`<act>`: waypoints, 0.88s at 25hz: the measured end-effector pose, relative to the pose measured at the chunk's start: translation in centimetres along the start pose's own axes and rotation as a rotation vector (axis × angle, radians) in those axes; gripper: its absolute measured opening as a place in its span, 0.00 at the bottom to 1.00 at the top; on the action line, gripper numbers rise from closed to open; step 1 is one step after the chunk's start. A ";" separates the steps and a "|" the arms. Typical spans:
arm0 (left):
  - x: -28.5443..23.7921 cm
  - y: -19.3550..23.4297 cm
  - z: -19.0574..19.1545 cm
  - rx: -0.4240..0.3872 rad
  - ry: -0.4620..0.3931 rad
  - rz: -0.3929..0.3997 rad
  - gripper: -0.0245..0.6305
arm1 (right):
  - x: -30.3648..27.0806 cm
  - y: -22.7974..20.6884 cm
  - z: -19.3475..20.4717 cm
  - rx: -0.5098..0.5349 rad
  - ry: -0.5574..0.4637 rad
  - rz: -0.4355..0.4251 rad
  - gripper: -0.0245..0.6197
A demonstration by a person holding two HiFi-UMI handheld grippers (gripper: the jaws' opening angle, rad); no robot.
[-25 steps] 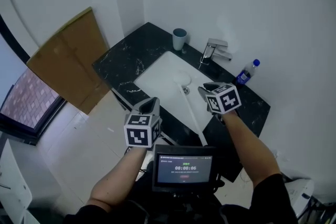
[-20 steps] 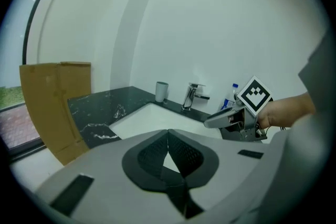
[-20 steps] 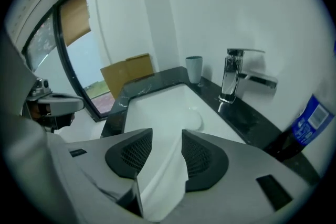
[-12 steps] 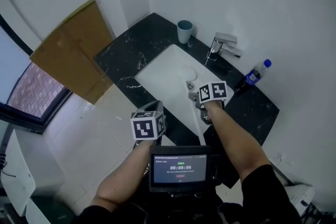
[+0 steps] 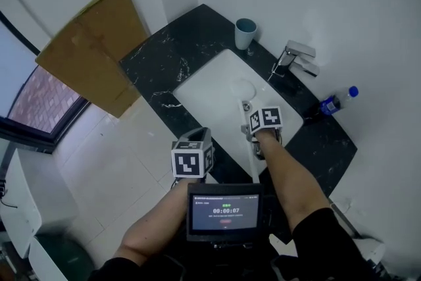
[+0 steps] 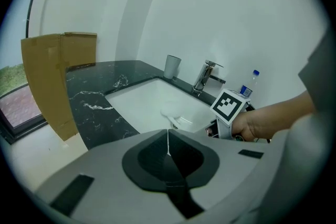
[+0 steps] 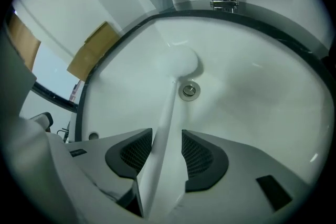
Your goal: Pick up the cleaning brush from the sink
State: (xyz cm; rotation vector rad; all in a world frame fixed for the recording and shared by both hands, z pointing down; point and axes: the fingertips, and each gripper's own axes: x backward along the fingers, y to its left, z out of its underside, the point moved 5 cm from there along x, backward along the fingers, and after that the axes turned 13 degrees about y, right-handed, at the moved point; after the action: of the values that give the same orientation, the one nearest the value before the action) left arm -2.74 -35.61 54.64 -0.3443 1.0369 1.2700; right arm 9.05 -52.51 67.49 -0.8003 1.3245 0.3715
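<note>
Right gripper (image 7: 167, 136) tilted steeply down into the sink (image 7: 252, 86), jaws just opened wide. The white handle of the cleaning brush (image 7: 168, 99) runs between them, apparently not yet pinched, with its head ahead beside the drain (image 7: 189, 91). Straddling the handle readies a closing grip. Left gripper (image 6: 168, 136) — jaws together, empty — is held back, short of the basin.

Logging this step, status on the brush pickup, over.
Left gripper shut, empty, outside sink. Right gripper: jaws just opened, straddling cleaning brush handle, not gripping. Brush lies in sink, unobstructed.
</note>
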 end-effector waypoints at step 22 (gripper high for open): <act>1.3 1.8 0.3 0.047 -0.029 -0.008 0.05 | -1.2 2.2 0.8 0.009 0.052 -0.076 0.13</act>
State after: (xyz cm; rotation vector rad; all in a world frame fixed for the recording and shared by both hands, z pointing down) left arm -4.27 -34.03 54.35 -0.2928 1.0380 1.2378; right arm 7.86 -50.23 67.98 -0.8552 1.3397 0.2865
